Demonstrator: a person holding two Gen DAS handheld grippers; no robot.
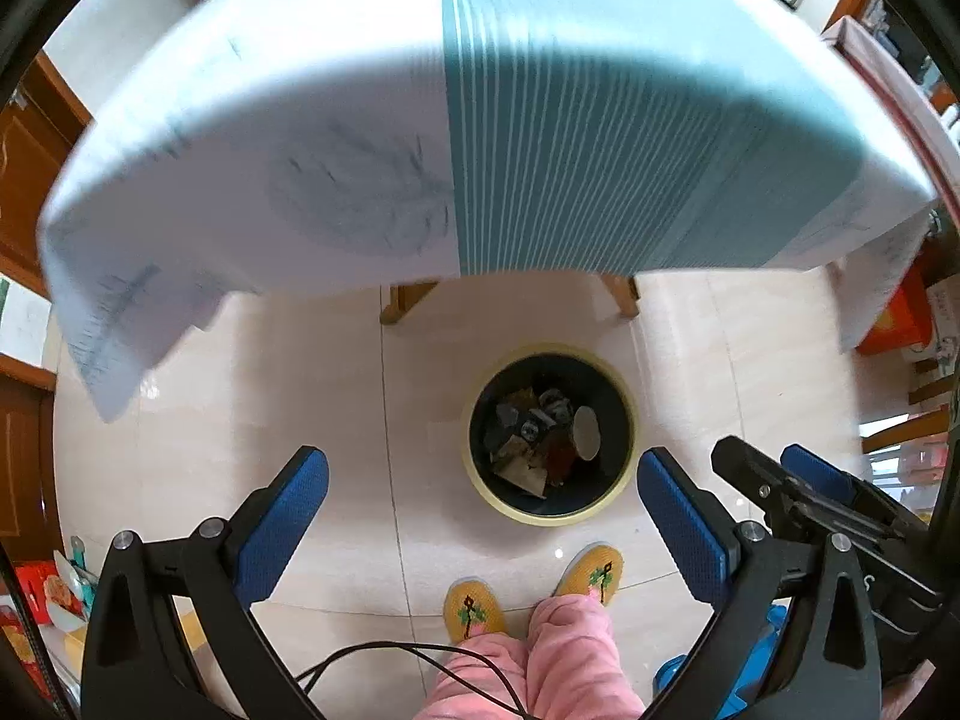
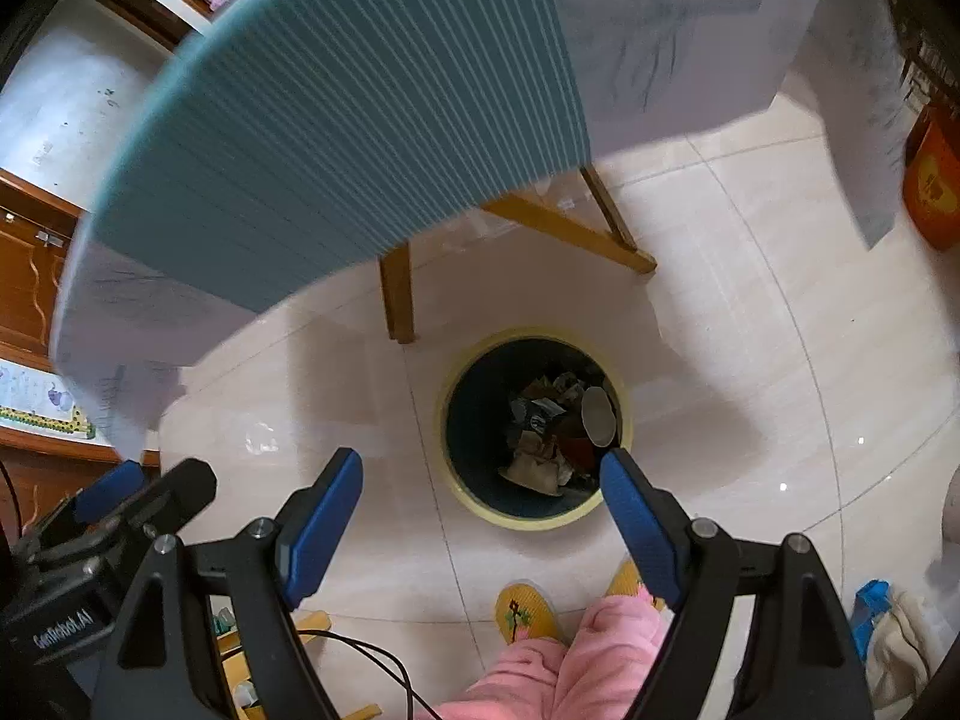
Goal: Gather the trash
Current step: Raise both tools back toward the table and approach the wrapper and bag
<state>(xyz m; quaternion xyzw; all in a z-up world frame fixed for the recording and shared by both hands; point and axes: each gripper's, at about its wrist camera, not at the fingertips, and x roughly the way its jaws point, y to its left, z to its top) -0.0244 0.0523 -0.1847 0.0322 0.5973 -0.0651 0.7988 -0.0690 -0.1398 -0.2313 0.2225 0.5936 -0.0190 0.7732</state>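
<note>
A round bin with a yellow rim (image 1: pixel 540 519) (image 2: pixel 522 522) stands on the pale tiled floor in front of the table. Inside it lies mixed trash: crumpled paper, dark wrappers and a white paper cup (image 1: pixel 587 432) (image 2: pixel 599 414). My left gripper (image 1: pixel 483 459) hangs high above the bin, pointing steeply down, its blue pads wide open and nothing between them. My right gripper (image 2: pixel 481 456) hangs beside it at the same height, also open and empty. Each gripper shows at the edge of the other's view.
A table under a white and teal striped cloth (image 1: pixel 540 120) (image 2: pixel 360 150) overhangs the floor beyond the bin on wooden legs (image 1: pixel 408 300) (image 2: pixel 396 288). A person's yellow slippers (image 1: pixel 474 606) and pink trousers stand just before the bin. Wooden cabinets (image 1: pixel 24 168) stand left, an orange box (image 2: pixel 933 192) right.
</note>
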